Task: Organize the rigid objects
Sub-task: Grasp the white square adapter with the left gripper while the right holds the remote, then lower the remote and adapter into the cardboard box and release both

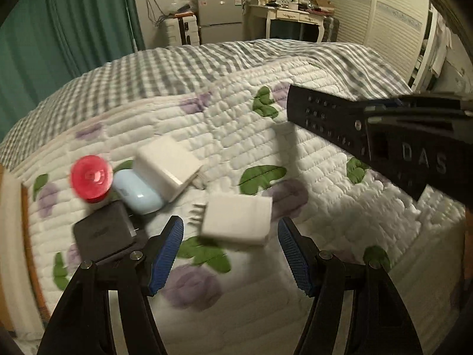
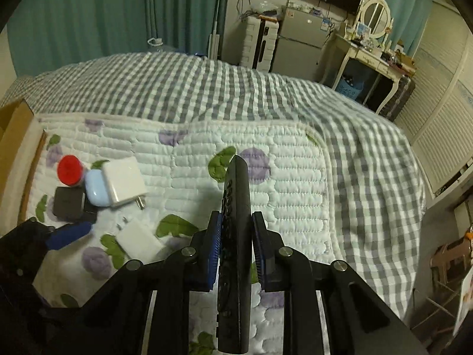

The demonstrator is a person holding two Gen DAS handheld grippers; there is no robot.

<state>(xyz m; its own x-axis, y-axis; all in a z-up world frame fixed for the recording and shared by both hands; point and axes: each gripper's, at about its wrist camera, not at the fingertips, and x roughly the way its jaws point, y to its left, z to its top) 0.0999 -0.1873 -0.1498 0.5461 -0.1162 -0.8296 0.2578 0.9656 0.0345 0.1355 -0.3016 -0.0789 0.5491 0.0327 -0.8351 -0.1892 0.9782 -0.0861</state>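
Note:
My right gripper (image 2: 236,222) is shut on a black remote control (image 2: 235,207), held on edge above the quilt; the remote also shows in the left wrist view (image 1: 325,118). My left gripper (image 1: 230,224) is open, with a white charger (image 1: 236,222) lying on the quilt between its fingertips; the charger also shows in the right wrist view (image 2: 139,241). To the left lie a larger white charger (image 1: 165,168), a light-blue earbud case (image 1: 137,190), a red-capped bottle (image 1: 91,180) and a black charger (image 1: 103,233).
A floral quilt (image 1: 266,153) covers the near bed, with a grey checked blanket (image 2: 207,88) beyond. A cardboard box edge (image 2: 14,136) stands at the left. A fridge, dresser and wardrobe stand behind the bed.

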